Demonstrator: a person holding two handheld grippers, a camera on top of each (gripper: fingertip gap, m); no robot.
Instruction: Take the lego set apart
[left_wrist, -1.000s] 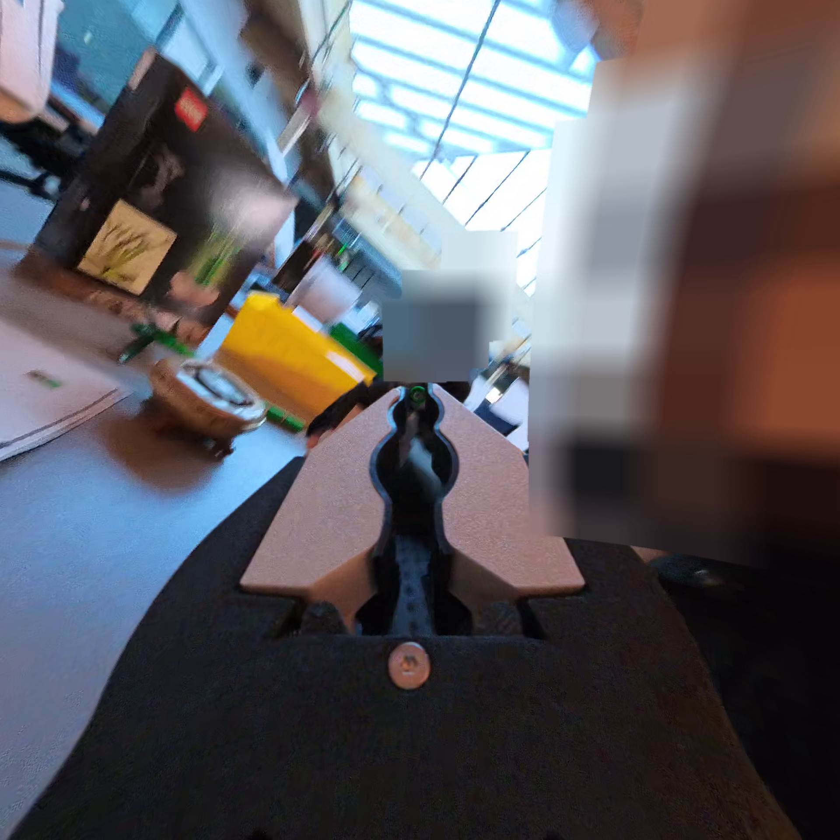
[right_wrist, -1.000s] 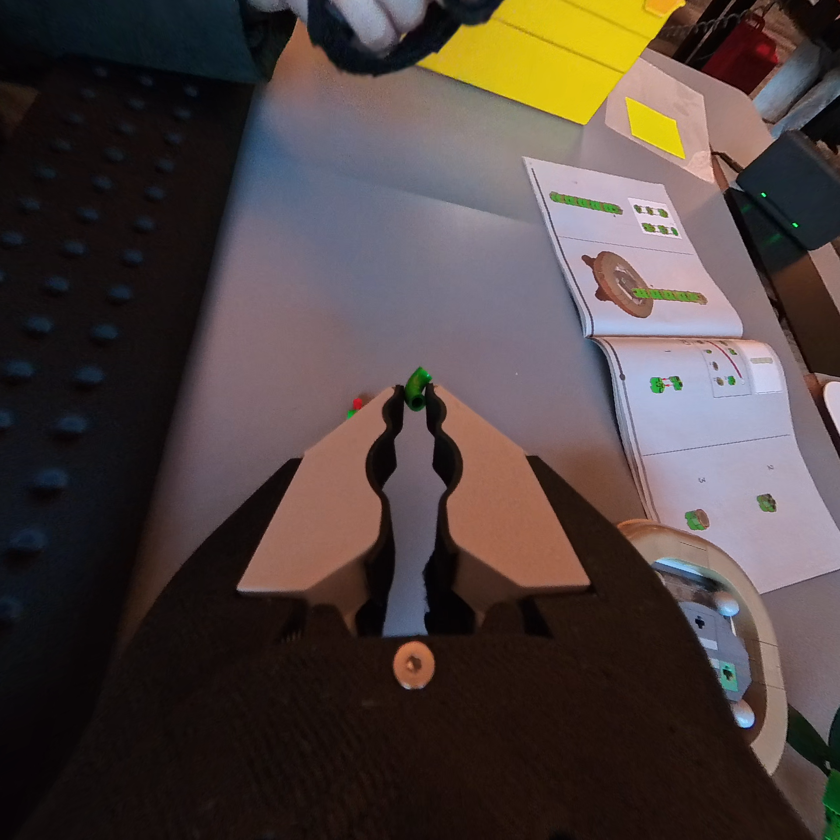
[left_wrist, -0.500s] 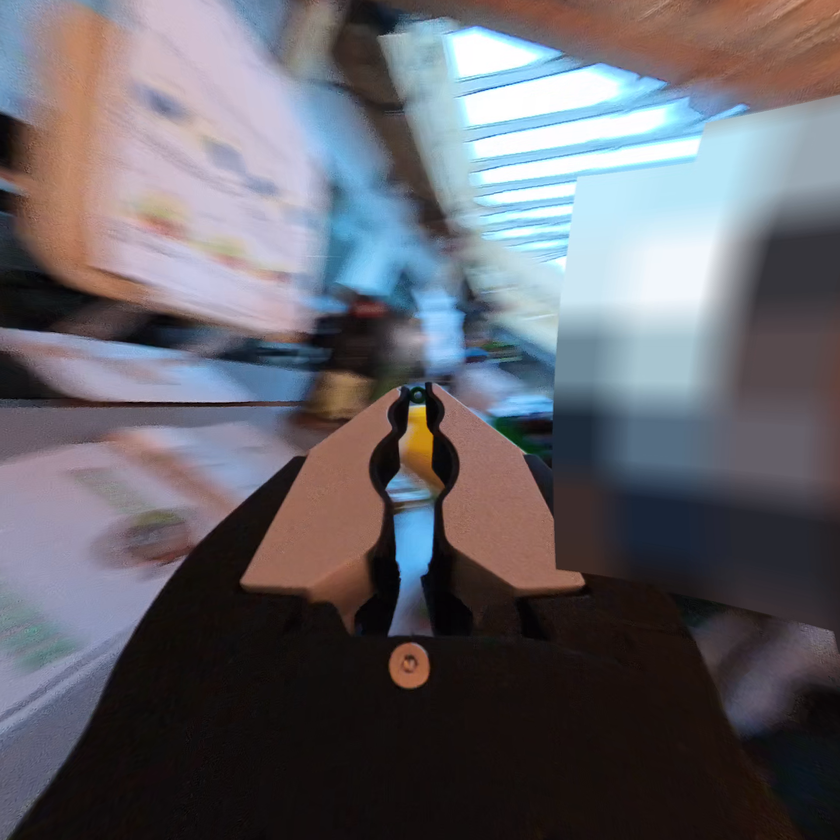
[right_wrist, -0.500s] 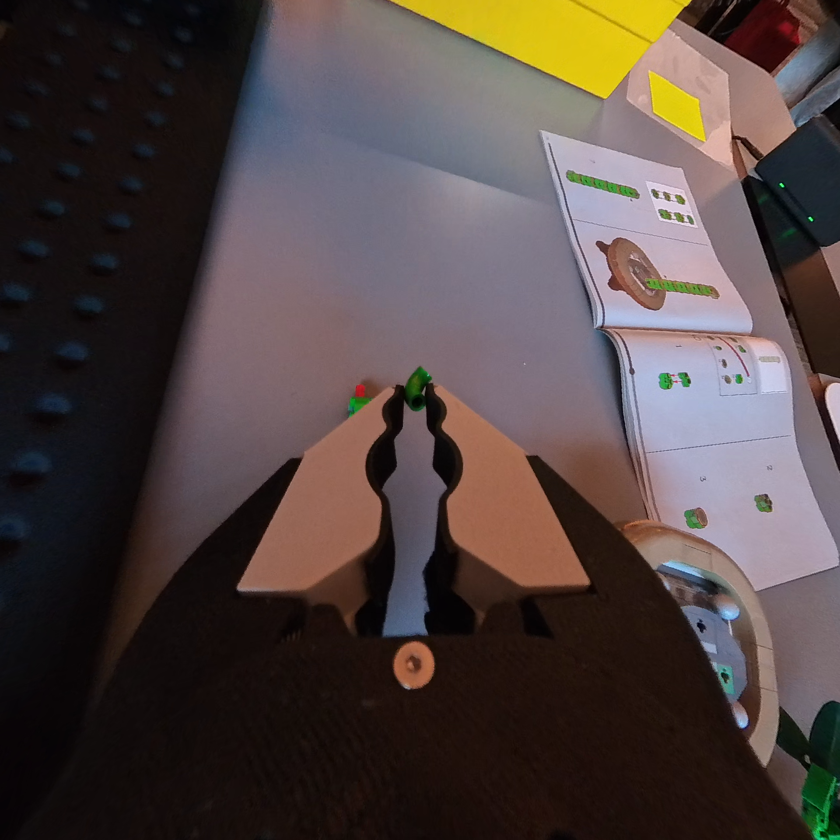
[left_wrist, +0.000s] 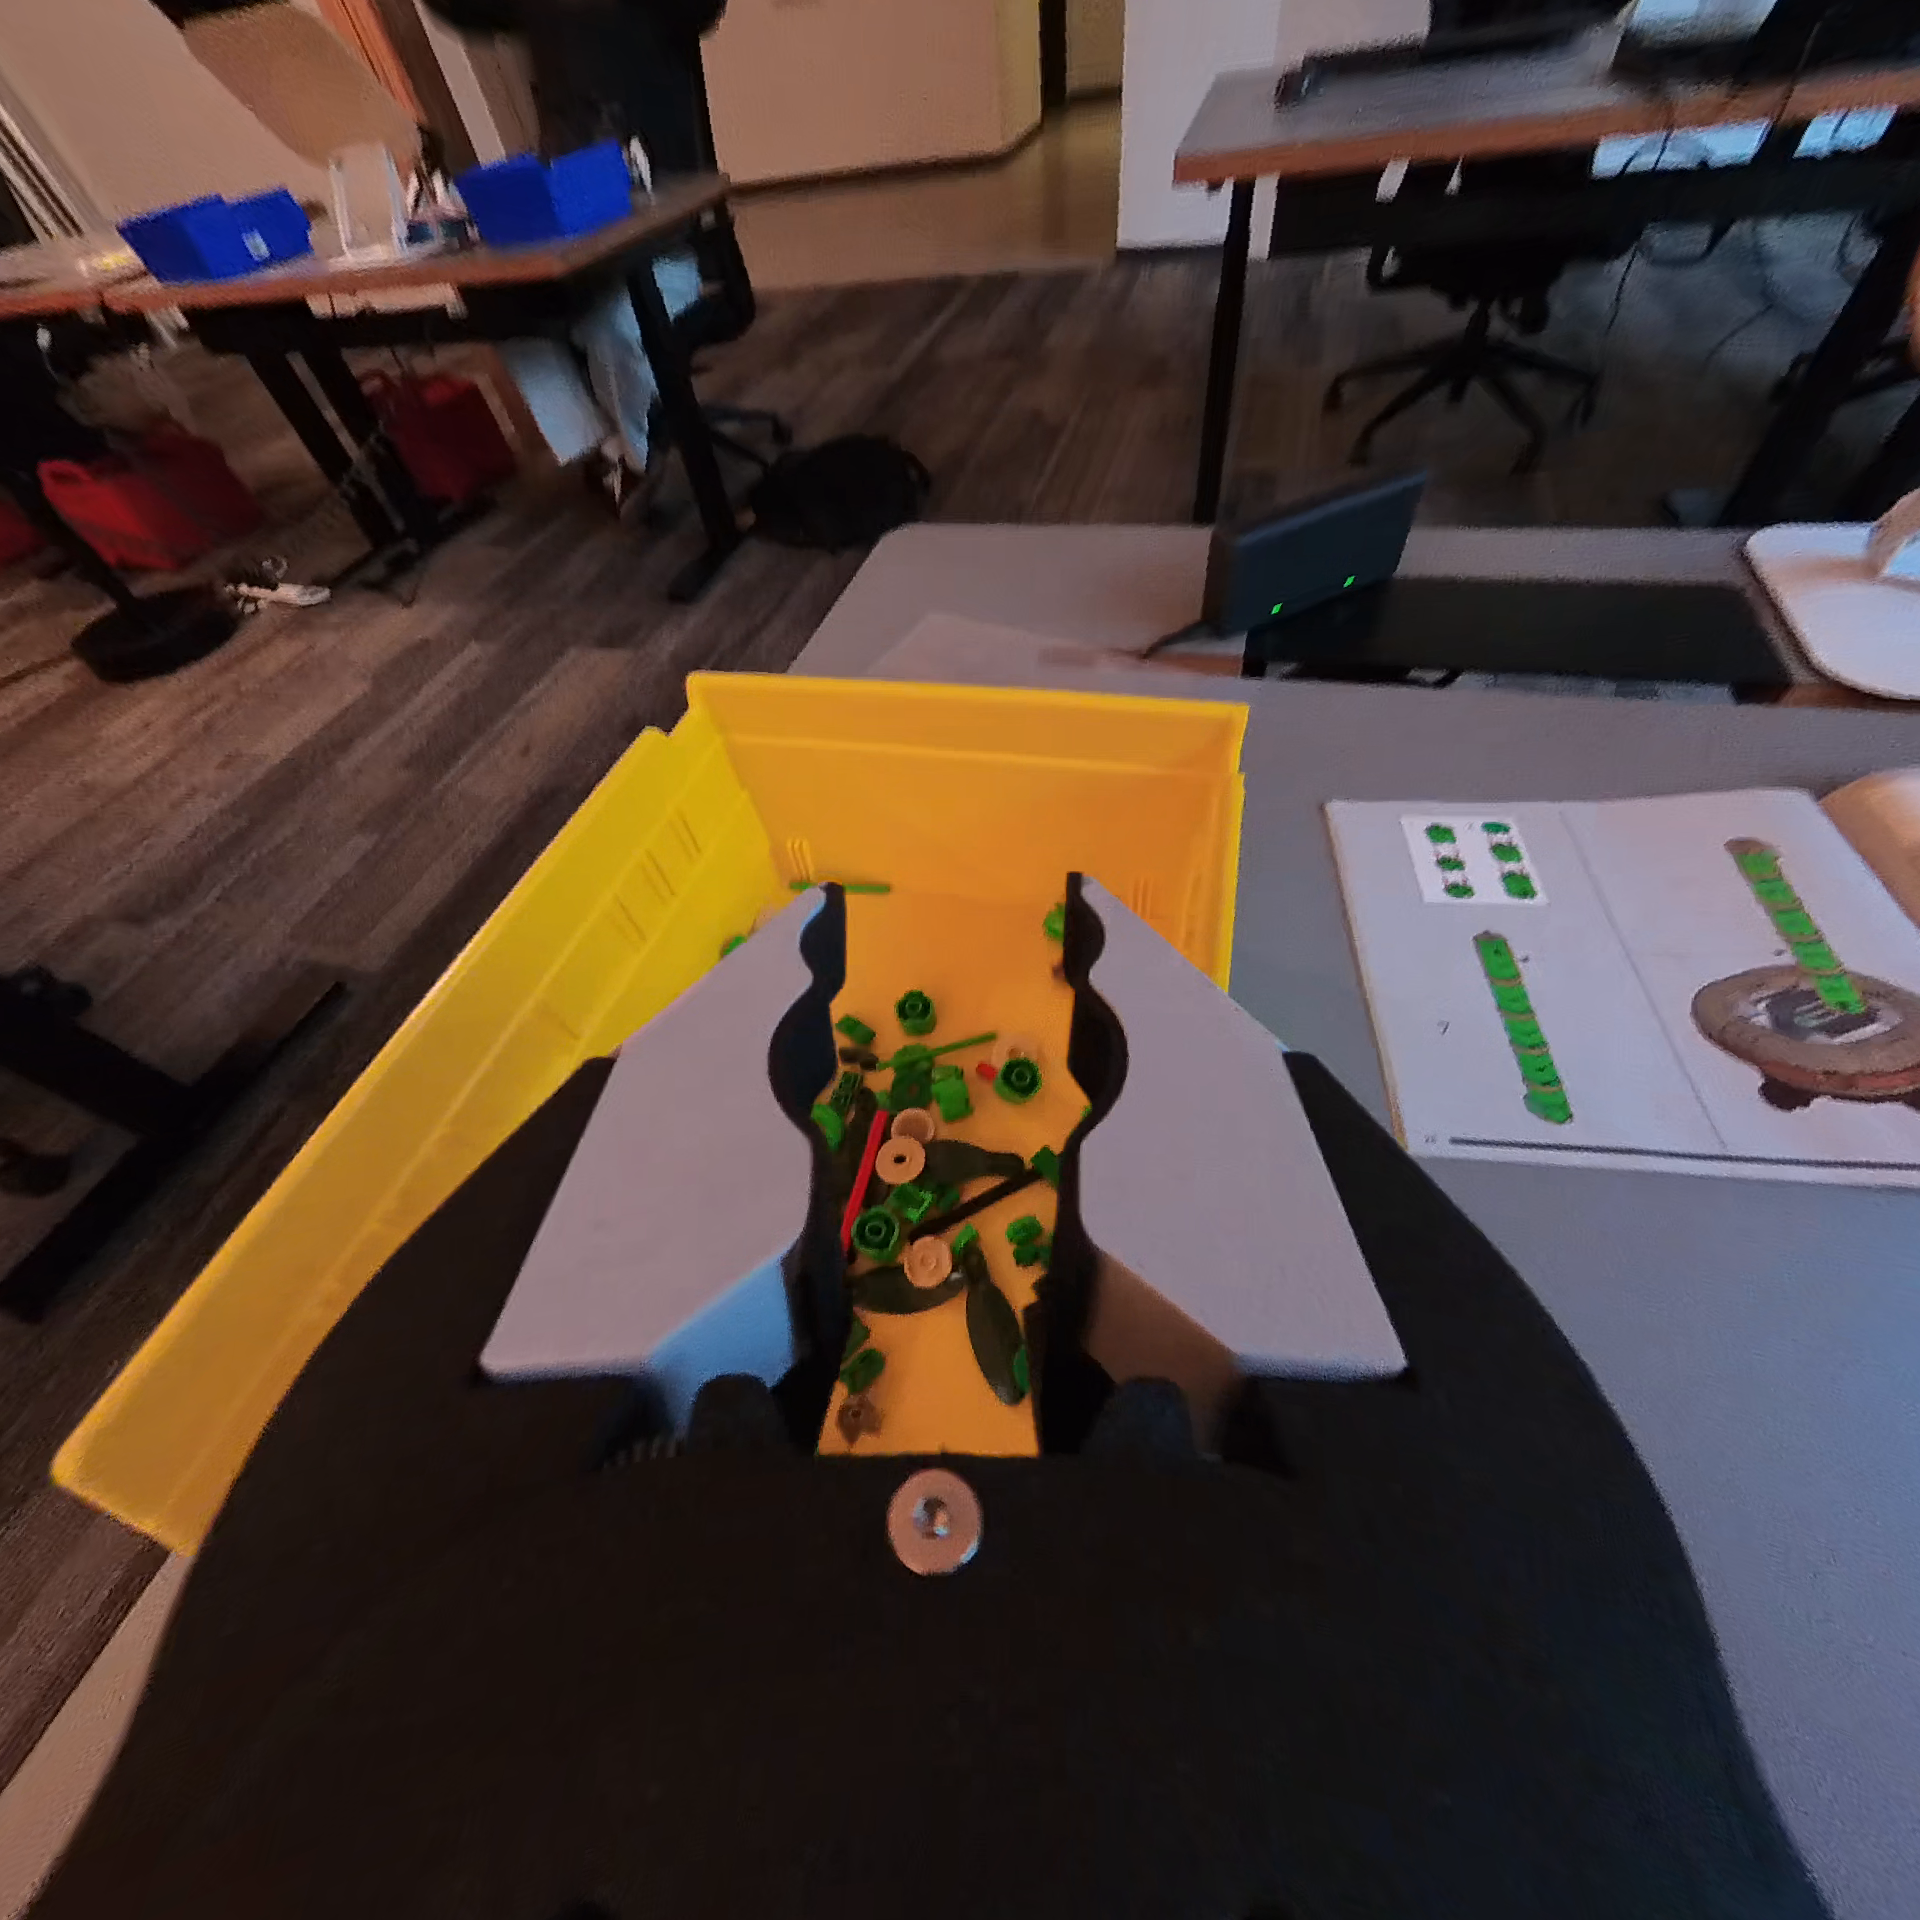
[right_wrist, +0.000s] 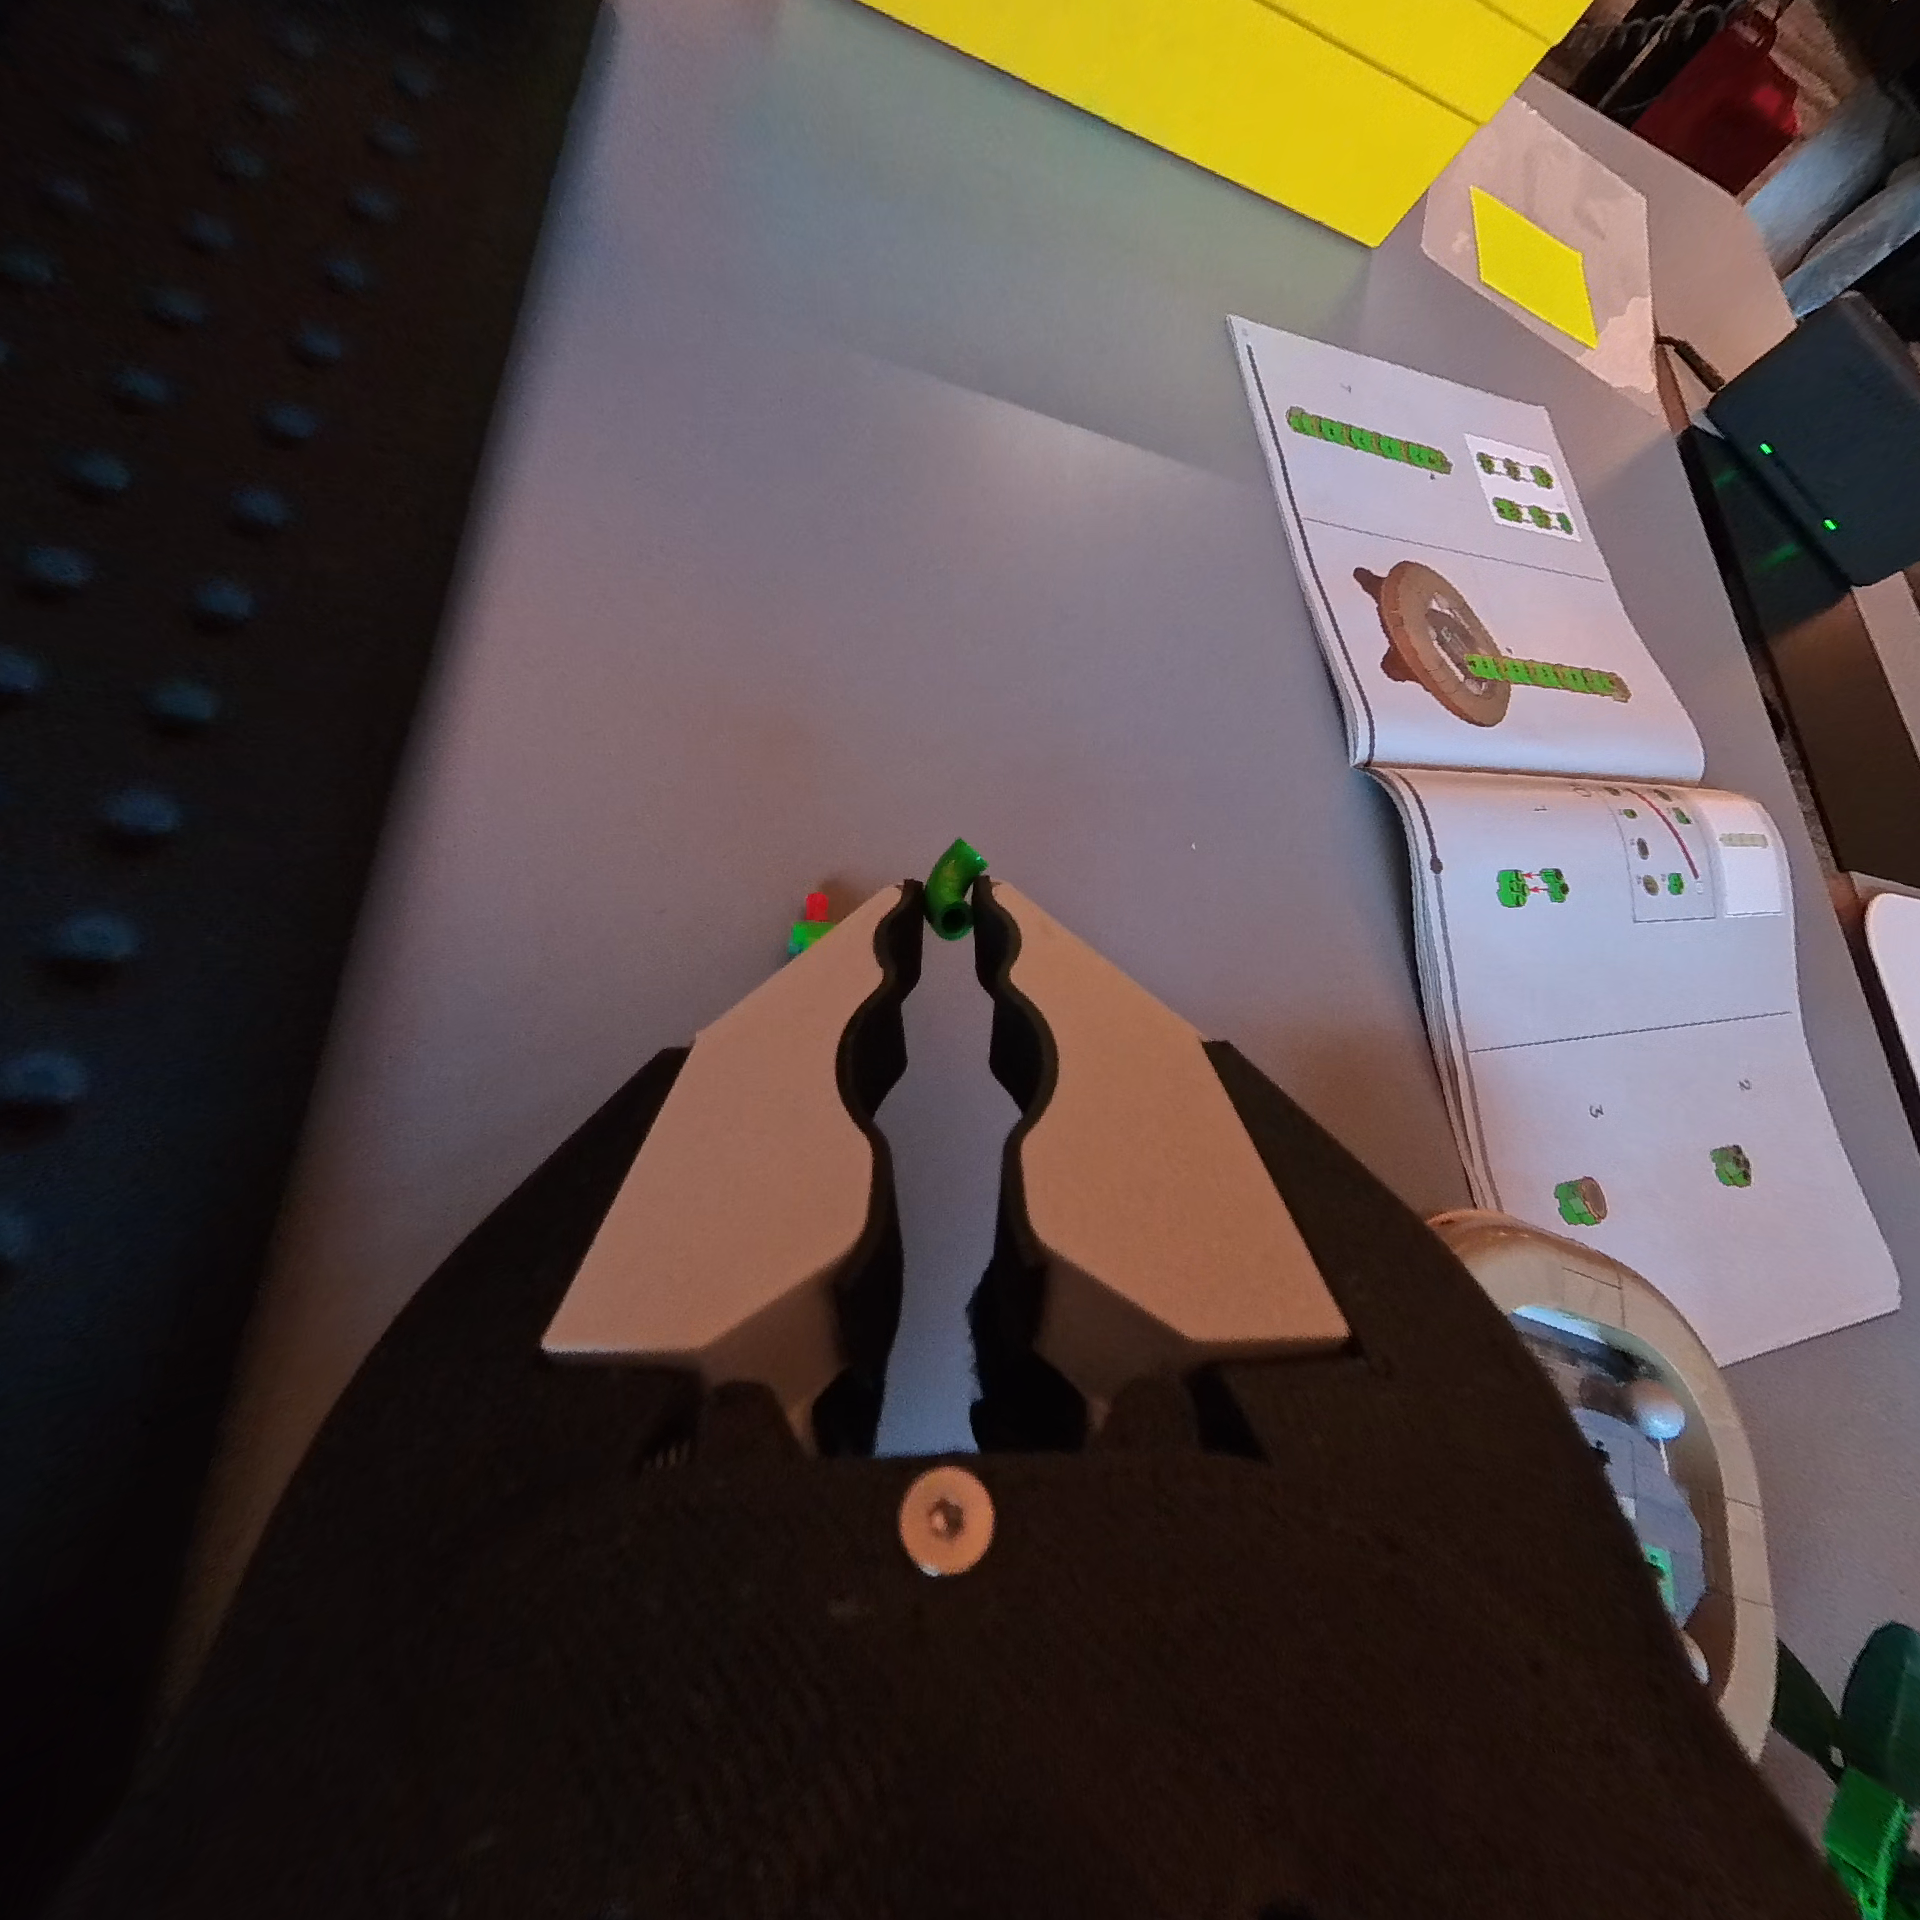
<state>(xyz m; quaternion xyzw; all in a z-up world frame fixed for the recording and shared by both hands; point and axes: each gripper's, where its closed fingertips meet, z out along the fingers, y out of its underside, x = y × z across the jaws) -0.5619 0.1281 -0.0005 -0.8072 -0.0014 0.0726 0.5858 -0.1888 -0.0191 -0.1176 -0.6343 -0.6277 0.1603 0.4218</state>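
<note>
In the left wrist view my left gripper (left_wrist: 951, 899) is open and empty above a yellow bin (left_wrist: 966, 790) that holds several loose green, tan and red lego pieces (left_wrist: 914, 1132). In the right wrist view my right gripper (right_wrist: 951, 899) is shut on a small green curved tube piece (right_wrist: 954, 888) at its fingertips, above the grey table (right_wrist: 831, 520). A small red and green piece (right_wrist: 810, 923) lies on the table just left of the fingertips. The tan round lego base (right_wrist: 1621, 1455) sits at the lower right, with green leaf parts (right_wrist: 1870, 1787) beside it.
An open instruction booklet (right_wrist: 1558, 831) lies on the table to the right; it also shows in the left wrist view (left_wrist: 1662, 987). The yellow bin (right_wrist: 1247, 83) is at the table's far end. A dark device with green lights (right_wrist: 1829, 457) stands at the right edge. The grippers' ends are close to 40 centimeters from one another.
My left gripper swung from facing upward to over the yellow bin and opened; the small green piece seen at its tips is gone from them. My right gripper still holds the green curved piece.
</note>
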